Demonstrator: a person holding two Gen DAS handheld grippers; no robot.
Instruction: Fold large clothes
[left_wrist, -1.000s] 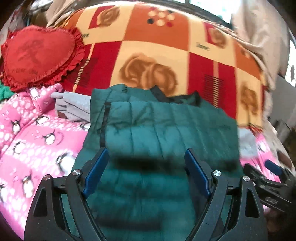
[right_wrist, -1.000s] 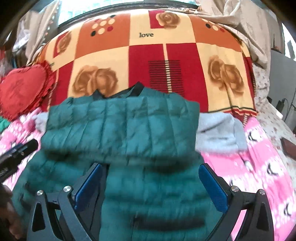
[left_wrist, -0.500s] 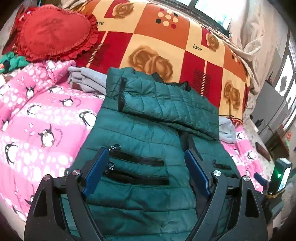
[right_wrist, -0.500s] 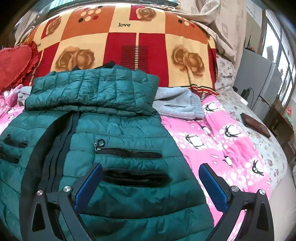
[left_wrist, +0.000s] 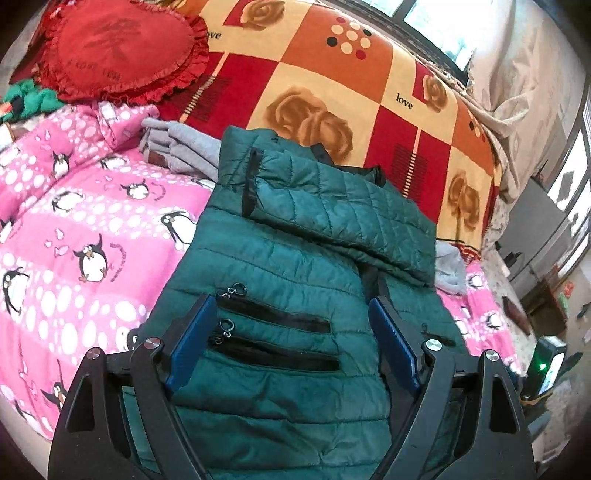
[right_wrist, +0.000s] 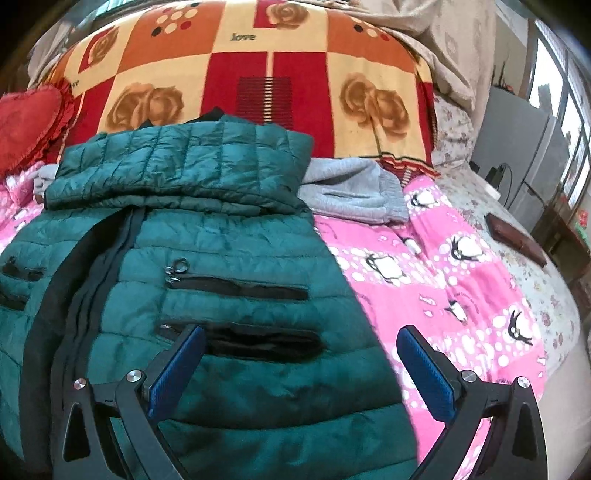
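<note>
A dark green quilted puffer jacket (left_wrist: 280, 280) lies front-up on the pink penguin blanket (left_wrist: 88, 236), with its sleeves folded across the chest in a band (left_wrist: 343, 210). It also shows in the right wrist view (right_wrist: 207, 266), sleeve band (right_wrist: 184, 170) at the top. My left gripper (left_wrist: 291, 336) is open and empty, above the jacket's left pocket zips. My right gripper (right_wrist: 301, 354) is open and empty, over the jacket's lower right edge.
A grey folded garment (right_wrist: 351, 192) lies under the jacket's top. A red heart cushion (left_wrist: 118, 51) and a red-orange rose blanket (left_wrist: 332, 92) are at the head of the bed. A dark wallet-like item (right_wrist: 515, 236) lies on the far right of the bed. A device with a green light (left_wrist: 550, 362) stands beyond the bed's right side.
Both grippers have pulled back from the folded sleeves toward the jacket's hem. The sleeves now lie flat across the chest. Both grippers stayed open.
</note>
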